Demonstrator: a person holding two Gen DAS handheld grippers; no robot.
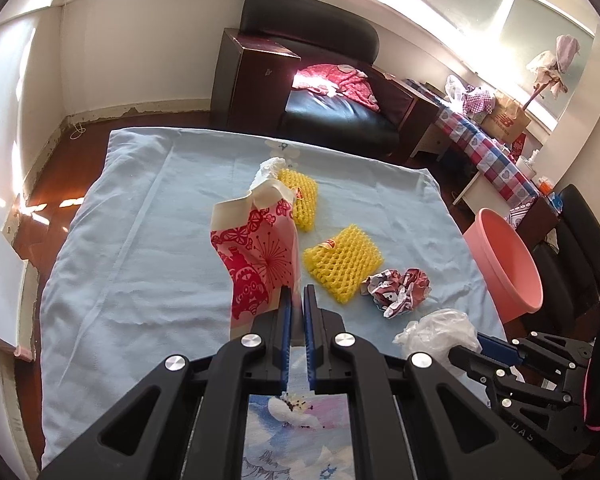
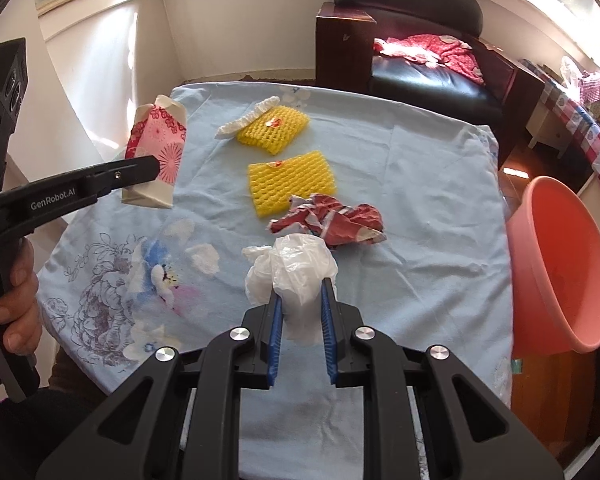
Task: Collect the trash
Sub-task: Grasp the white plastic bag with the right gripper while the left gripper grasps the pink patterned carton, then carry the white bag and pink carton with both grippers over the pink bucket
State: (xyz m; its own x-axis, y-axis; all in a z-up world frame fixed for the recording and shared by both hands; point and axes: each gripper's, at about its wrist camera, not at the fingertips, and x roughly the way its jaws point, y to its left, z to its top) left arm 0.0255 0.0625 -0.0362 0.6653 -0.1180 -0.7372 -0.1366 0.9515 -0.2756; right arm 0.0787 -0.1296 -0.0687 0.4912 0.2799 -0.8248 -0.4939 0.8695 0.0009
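Landmark: pink basin [image 2: 560,264], standing off the right edge of the blue sheet [image 2: 420,184]. Right gripper [image 2: 302,292] is clenched on a crumpled white plastic bag [image 2: 296,268], which bulges up between the blue pads. The basin lies to the right of this claw and close by, with its mouth tilted toward the sheet, so a rightward swing looks like the next move and the right hand is clearly the nearer one. Left gripper [image 1: 298,292] is pinched shut on the lower edge of a pink-and-red patterned paper bag [image 1: 260,248], held clear of the sheet with its long axis upright; it sits far from the basin, across the sheet. Between it and the basin lie two yellow foam nets [image 2: 290,182], a white foam strip [image 2: 246,118] and a crumpled red wrapper [image 2: 332,220]. Legible writing: "GenRobot.AI" on the left gripper's arm in the right wrist view; a cardboard box [image 1: 506,120] beyond the basin carries a red logo, lettering too small to read with confidence.
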